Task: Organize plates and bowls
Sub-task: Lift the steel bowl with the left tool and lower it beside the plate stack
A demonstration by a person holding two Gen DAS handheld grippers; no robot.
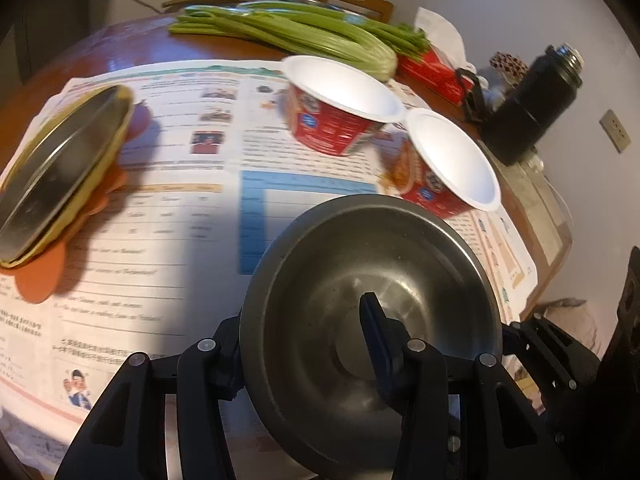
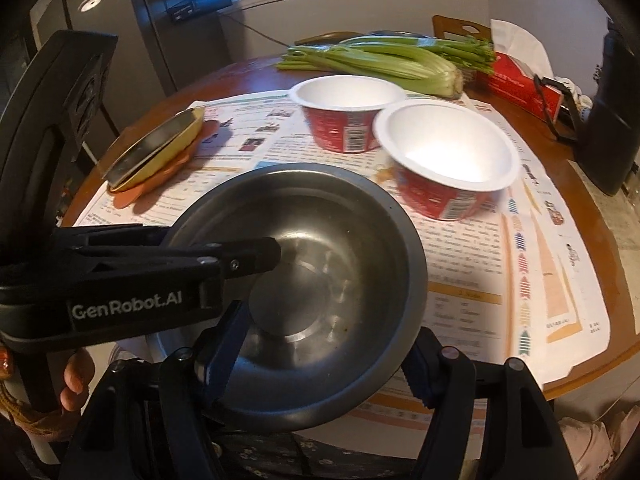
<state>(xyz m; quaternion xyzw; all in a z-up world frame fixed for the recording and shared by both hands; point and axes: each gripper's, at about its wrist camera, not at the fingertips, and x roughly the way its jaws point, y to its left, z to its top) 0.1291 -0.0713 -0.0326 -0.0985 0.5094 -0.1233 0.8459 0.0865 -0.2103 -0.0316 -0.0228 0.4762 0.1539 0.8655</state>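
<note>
Left gripper [image 1: 304,344] is clamped on the near-left rim of the steel bowl [image 1: 372,308]: one finger [image 1: 376,332] sits inside the bowl against the wall, the other is outside, mostly hidden behind the rim. Right gripper [image 2: 316,364] also has the steel bowl [image 2: 320,264] between its fingers, one blue-padded finger [image 2: 224,360] inside at the near-left and the other outside at the near-right rim; pads look to be on the wall, so it reads as clamped on the bowl too. In the right wrist view the left gripper's finger [image 2: 244,258] reaches in over the bowl's left rim. The bowl is empty, bare metal with a flat round base, and sits at the near edge of the table [image 2: 256,76], over the printed paper sheets [image 2: 460,256]. Just beyond it to the right is a red paper cup [image 2: 448,160] with a white interior, empty; a second red paper cup [image 2: 346,114] stands right behind and touching or nearly touching the first, also empty. To the left, well apart from the bowl, a shallow steel plate [image 2: 154,148] is nested in a yellow plate [image 2: 176,156]; the stack is tilted and rests on an orange mat [image 2: 168,170]. Nothing is visible on the plates. At the far side lies celery [image 2: 384,60], with a red tissue box [image 2: 520,80] to its right and a black bottle [image 1: 532,108] near the table's right edge.
</note>
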